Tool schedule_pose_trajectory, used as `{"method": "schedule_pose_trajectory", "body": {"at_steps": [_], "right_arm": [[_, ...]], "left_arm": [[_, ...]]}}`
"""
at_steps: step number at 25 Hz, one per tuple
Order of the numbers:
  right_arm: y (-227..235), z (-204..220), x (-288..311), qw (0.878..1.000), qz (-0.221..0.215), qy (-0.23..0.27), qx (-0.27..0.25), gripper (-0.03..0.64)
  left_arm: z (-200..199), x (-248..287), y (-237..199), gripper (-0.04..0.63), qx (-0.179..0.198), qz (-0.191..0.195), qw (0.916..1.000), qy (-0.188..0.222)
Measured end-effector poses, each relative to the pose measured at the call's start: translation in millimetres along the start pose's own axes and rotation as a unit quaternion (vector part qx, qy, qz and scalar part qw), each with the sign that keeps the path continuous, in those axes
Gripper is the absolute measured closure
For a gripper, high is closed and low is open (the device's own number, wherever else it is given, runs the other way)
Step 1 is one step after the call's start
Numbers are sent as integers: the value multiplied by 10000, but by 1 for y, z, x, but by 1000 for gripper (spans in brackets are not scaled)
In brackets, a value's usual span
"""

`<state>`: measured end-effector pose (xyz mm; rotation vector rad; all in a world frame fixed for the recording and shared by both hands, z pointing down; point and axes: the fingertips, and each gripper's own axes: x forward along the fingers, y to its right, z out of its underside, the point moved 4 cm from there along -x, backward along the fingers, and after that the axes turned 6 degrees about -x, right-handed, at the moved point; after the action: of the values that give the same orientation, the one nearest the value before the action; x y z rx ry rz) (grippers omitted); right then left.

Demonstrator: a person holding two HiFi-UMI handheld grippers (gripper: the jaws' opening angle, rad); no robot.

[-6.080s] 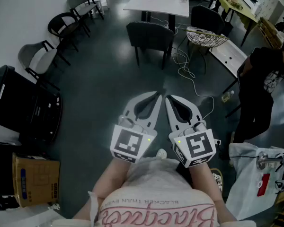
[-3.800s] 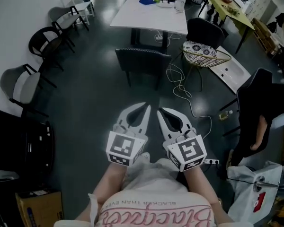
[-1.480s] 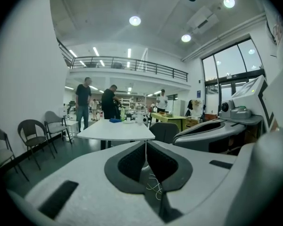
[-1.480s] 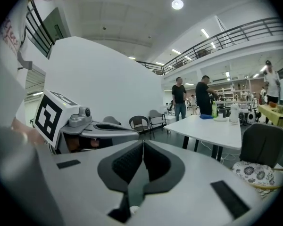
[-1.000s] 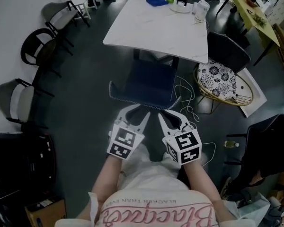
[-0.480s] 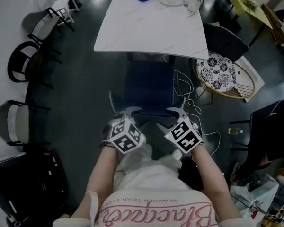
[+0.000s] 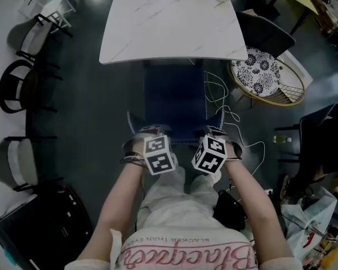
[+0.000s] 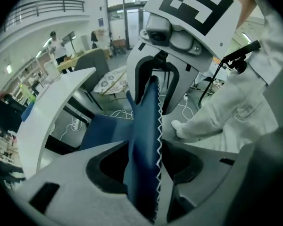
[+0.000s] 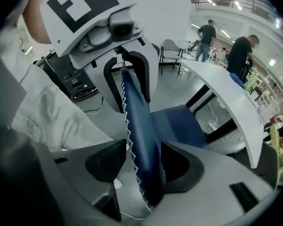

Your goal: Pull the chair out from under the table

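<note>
Straddling the backrest (image 8: 146, 126) of the blue chair (image 7: 174, 103) is the new state of both grippers. A second ago they pointed forward above it with narrower jaws. Now they tip steeply down, and their jaws have just been opening.

The left gripper (image 7: 142, 138) stands released, with the stitched top edge of the backrest running between its jaws. The right gripper (image 7: 218, 136) is just as wide around the same edge, further along. I see no clamping yet, so I judge the grasp is lined up and the pull has not begun.

The chair's seat is tucked partly under the near edge of the white desk (image 7: 169, 27), with its backrest toward the person.

By count there are:
- one desk
- one blue chair at it
- two grippers
- three spare chairs (image 7: 14, 86) along the left
- one dark chair (image 7: 265, 32) to the right
- one wicker seat (image 7: 265, 75) to the right
</note>
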<state>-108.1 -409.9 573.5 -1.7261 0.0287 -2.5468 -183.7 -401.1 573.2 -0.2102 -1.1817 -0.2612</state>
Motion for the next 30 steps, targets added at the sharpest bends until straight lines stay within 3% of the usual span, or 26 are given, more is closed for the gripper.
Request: {"method": "schedule_pose_trajectory", "body": {"at_steps": [4,10,14,20,30], "right_arm": [[8,1,23,9996,46,-253,-70,405],[8,2,41,9976,-326,-501,-352,431],[6,1,39,9966,-332,-476,-581,470],[3,3,41,9952,-215,-529,-793,505],[-29,-1,34,9962,-150,-455,-729,509]], "left_arm": [[2,17,-7,410,90,238,9997,67],[7,31,-6,411,172,546,9974,-434],[7,32,-5,411,53,731,9960,-502],[7,33,-4,474,-64,462,9980,-424],[16,28,27,483,-28,375,9985,-394]]}}
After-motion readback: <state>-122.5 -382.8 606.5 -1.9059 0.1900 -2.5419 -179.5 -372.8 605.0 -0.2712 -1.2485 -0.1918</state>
